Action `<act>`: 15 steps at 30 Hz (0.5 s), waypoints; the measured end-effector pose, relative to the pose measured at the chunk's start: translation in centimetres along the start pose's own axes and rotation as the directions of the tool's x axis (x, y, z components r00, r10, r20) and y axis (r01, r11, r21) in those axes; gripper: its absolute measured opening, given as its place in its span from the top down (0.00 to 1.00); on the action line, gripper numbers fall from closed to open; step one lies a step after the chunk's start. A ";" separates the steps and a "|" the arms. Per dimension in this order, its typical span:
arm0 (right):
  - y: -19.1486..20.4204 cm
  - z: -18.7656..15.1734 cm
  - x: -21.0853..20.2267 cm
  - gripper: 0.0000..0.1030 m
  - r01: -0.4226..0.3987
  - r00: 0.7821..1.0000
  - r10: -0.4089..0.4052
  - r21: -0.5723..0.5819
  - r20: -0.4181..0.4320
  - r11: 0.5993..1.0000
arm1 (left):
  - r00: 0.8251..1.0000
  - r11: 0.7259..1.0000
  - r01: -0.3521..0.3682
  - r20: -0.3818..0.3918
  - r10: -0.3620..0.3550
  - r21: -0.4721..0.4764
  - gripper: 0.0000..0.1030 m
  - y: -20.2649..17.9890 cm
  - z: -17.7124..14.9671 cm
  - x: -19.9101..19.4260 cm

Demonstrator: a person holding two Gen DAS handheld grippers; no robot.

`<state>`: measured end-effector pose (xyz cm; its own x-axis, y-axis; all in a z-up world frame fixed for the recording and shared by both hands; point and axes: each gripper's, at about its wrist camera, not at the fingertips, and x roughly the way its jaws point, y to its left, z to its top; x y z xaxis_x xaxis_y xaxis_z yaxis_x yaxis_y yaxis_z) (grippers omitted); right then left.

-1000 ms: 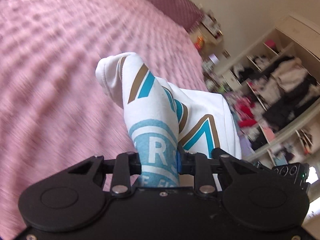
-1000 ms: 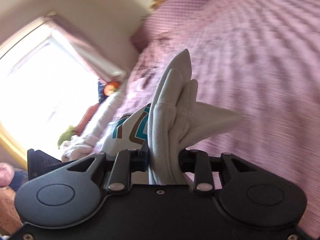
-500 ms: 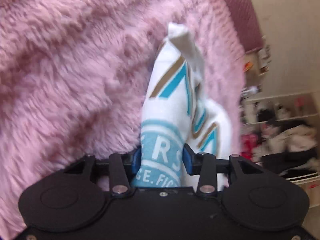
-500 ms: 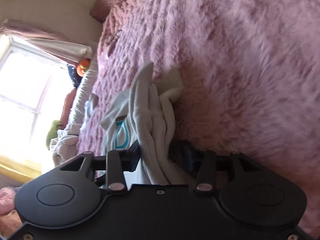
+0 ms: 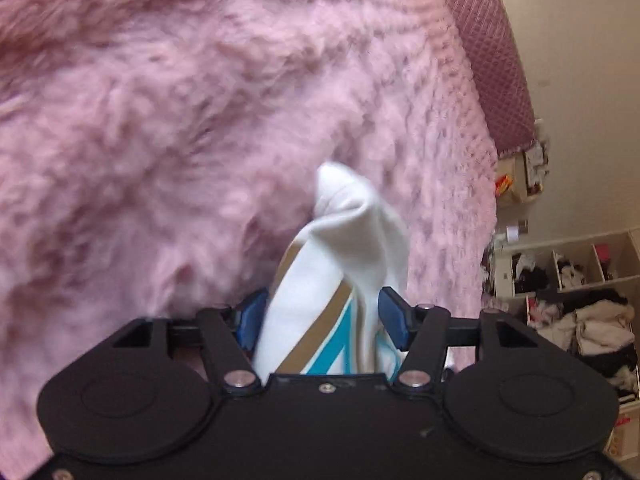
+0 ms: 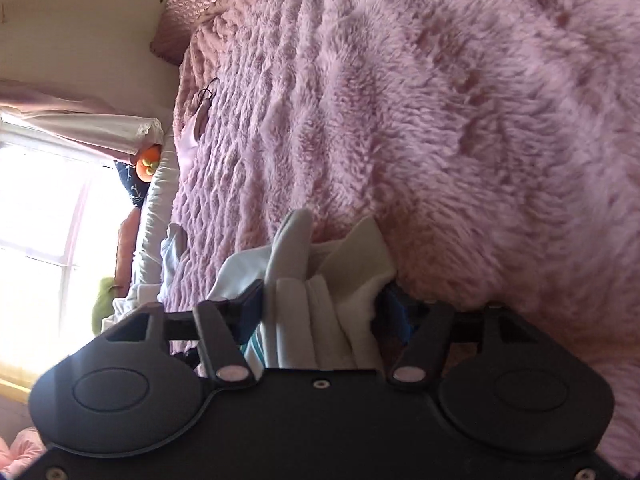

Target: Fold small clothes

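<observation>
- biggest risk imo: both hand-held grippers are letting go at once, so the bunched white garment (image 5: 344, 256) could flop open instead of lying as a neat fold. it's soft knit cloth and won't hold a crease by itself.
- second worry: the fluffy pink bedspread (image 5: 200, 120) is deep pile, so it could drag or snag a layer and leave the fold crooked.
- cloth could also cling to a blue pad (image 5: 252, 316) and get tugged along if the gripper pulls away too soon.
- left hand-held gripper (image 5: 322, 314): jaws about half wide and opening. the garment, with its teal and tan stripes, sits between them at lower centre of the frame; the pads look just off the cloth, not pinching it.
- right hand-held gripper (image 6: 320, 312): same deal, half wide and opening, with several stacked white layers (image 6: 320, 280) standing between the jaws at lower centre, loose rather than squeezed.
- the garment lies low against the bedspread in both views, spanning the two grippers.
</observation>
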<state>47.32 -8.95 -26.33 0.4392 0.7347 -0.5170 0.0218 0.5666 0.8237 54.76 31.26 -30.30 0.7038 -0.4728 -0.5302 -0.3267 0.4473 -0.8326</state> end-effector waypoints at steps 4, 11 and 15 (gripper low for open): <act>3.1 0.0 0.3 0.73 0.067 0.997 -0.058 -0.181 0.060 0.981 | 0.990 0.976 -0.029 0.144 -0.003 0.215 0.90 -3.4 -0.5 0.2; 2.7 0.0 1.0 0.79 0.249 0.967 -0.216 -0.302 0.139 0.920 | 0.942 0.882 -0.307 0.247 0.228 0.357 0.83 -4.8 -1.2 2.8; 4.4 -0.5 -1.0 0.74 0.242 0.966 -0.189 -0.372 0.175 0.896 | 0.942 0.871 -0.288 0.281 0.183 0.399 0.80 -7.2 -2.4 0.5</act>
<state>46.53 -7.04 -22.31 0.5771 0.5379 -0.6144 -0.2079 0.8244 0.5264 55.95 25.95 -24.99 0.7805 -0.1502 -0.6068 -0.2355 0.8285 -0.5080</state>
